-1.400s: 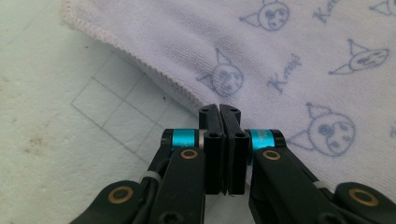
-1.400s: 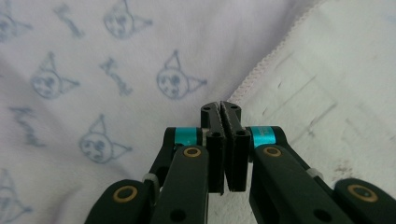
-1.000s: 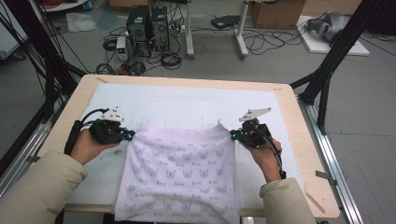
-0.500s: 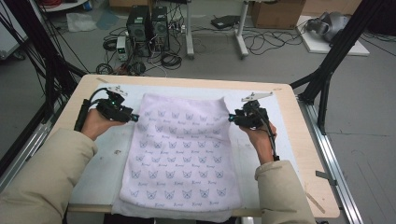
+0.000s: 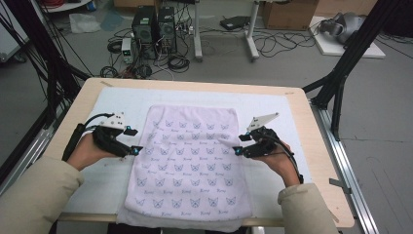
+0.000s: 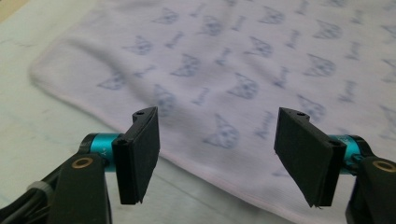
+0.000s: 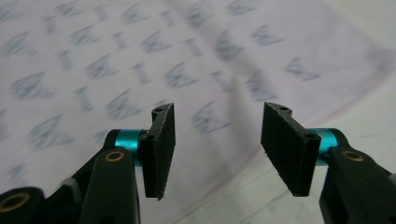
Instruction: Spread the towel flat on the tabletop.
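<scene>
Hands come in from the bottom of the high view, each with a two-jaw tool, one at either long edge of a towel [image 5: 187, 161]. At the left, the left gripper [image 5: 132, 140] sits just off the towel's left edge, about halfway along it, held by a hand in a beige sleeve [image 5: 36, 195]; its jaws have just been opening and now stand wide apart with nothing between them. In the left gripper view the two black pads [image 6: 140, 154] hang over the hem, clear of the cloth, with the towel [image 6: 243, 79] spread out beyond them. The towel itself, pale lilac with rows of small blue butterfly prints, lies flat and unfolded in the middle of the white mat [image 5: 122, 105] that covers the wooden table [image 5: 316, 146]; its near end droops over the table's front edge. At the right, the right gripper [image 5: 238, 146] rests at the towel's right edge, roughly level with the other one. Its jaws have also just been opening and stand moderately wide, empty; in the right gripper view the pads [image 7: 159, 149] hover above the printed cloth [image 7: 116, 65] near its border, not pressing on it.
</scene>
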Tool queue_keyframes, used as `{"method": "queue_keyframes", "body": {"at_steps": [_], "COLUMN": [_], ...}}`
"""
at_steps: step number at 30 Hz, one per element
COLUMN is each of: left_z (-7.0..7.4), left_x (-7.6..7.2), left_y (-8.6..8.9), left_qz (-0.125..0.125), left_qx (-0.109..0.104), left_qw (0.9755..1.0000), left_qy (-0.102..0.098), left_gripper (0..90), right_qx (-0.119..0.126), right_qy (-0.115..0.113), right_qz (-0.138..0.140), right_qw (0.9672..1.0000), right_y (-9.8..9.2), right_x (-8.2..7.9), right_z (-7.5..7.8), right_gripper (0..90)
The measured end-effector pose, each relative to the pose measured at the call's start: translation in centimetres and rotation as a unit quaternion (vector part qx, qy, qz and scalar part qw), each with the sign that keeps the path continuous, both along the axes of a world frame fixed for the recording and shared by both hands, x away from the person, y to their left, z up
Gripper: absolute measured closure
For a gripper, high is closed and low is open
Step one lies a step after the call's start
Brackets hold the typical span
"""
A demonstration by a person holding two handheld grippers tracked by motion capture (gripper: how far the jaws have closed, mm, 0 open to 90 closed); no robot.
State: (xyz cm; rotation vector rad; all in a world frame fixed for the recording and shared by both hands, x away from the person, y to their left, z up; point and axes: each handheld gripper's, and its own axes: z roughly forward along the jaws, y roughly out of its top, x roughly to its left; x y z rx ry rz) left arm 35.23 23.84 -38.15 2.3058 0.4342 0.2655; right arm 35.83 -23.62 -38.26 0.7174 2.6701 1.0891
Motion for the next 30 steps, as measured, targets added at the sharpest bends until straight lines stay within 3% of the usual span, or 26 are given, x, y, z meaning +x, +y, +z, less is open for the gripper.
{"method": "queue_keyframes", "body": {"at_steps": [3, 6, 7, 8, 14, 16, 17, 23, 29, 30], "left_z": [-0.2, -0.6, -0.7, -0.9, -1.8, -2.1, -2.2, -2.8, -3.2, -3.2], "left_x": [-1.9, -3.3, -3.7, -4.1, -6.1, -6.6, -6.7, -7.7, -8.2, -8.2], "left_y": [0.1, 0.4, 0.5, 0.5, 0.8, 0.9, 1.0, 1.3, 0.8, 0.7], "left_qz": [-0.042, -0.074, -0.080, -0.078, -0.075, -0.058, -0.056, -0.027, -0.010, -0.009], "left_qx": [0.009, 0.011, 0.019, 0.027, 0.036, 0.043, 0.050, 0.044, 0.035, 0.043], "left_qw": [0.9990, 0.9970, 0.9965, 0.9965, 0.9963, 0.9968, 0.9964, 0.9967, 0.9957, 0.9951], "left_qy": [-0.015, -0.018, -0.016, -0.011, 0.018, 0.035, 0.040, 0.062, 0.086, 0.089], "left_gripper": [30.5, 30.5, 30.6, 30.7, 33.1, 34.6, 34.4, 35.5, 36.6, 37.4], "right_qx": [-0.015, -0.029, -0.035, -0.061, -0.085, -0.102, -0.110, -0.105, -0.115, -0.118], "right_qy": [0.006, 0.013, 0.019, 0.024, 0.053, 0.060, 0.062, 0.070, 0.079, 0.081], "right_qz": [0.052, 0.097, 0.109, 0.119, 0.133, 0.127, 0.111, 0.080, 0.060, 0.055], "right_qw": [0.9985, 0.9948, 0.9933, 0.9908, 0.9860, 0.9848, 0.9857, 0.9888, 0.9884, 0.9881], "right_y": [0.0, 0.0, 0.1, 0.2, 0.2, 0.4, 0.3, -0.3, -0.3, -0.3], "right_x": [-1.8, -3.3, -3.8, -4.6, -5.9, -6.3, -6.6, -7.8, -8.9, -8.9], "right_z": [-0.2, -0.7, -0.9, -1.3, -2.2, -2.4, -2.5, -2.5, -2.4, -2.5], "right_gripper": [43.0, 43.1, 43.2, 45.1, 48.6, 48.8, 48.8, 48.7, 49.0, 49.2]}}
